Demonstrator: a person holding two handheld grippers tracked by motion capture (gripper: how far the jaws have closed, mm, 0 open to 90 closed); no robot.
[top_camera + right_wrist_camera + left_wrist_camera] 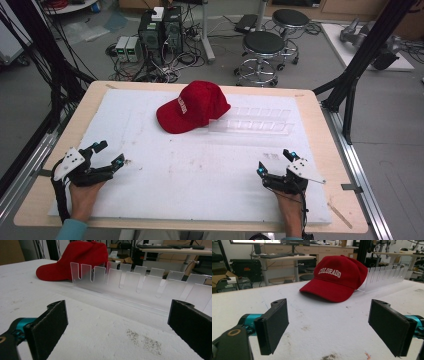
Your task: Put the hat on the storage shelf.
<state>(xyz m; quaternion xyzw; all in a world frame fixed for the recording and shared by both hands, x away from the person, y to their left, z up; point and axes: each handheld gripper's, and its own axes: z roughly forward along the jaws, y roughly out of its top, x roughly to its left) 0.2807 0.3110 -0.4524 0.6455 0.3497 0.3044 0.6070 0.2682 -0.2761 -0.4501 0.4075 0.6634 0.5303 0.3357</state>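
Note:
A red baseball cap [192, 106] with white COLORADO lettering lies on the white foam sheet [200, 165] near the table's far middle. Its brim points toward the near left. Beside it on the right stands a clear slotted acrylic rack [257, 120]. My left gripper [111, 154] rests at the near left, open, nothing between its pads. In the left gripper view the cap [337, 277] sits well ahead of the jaws. My right gripper [275, 161] rests at the near right, open and empty. In the right gripper view the rack [140, 282] stands ahead, with the cap [75, 260] behind it.
The foam sheet covers a wooden table [310, 100]. Dark smudges [143, 338] mark the foam near the right gripper. Behind the table are stools [262, 50], computer towers [160, 30] and cables on the floor. Black frame struts [360, 55] rise at both sides.

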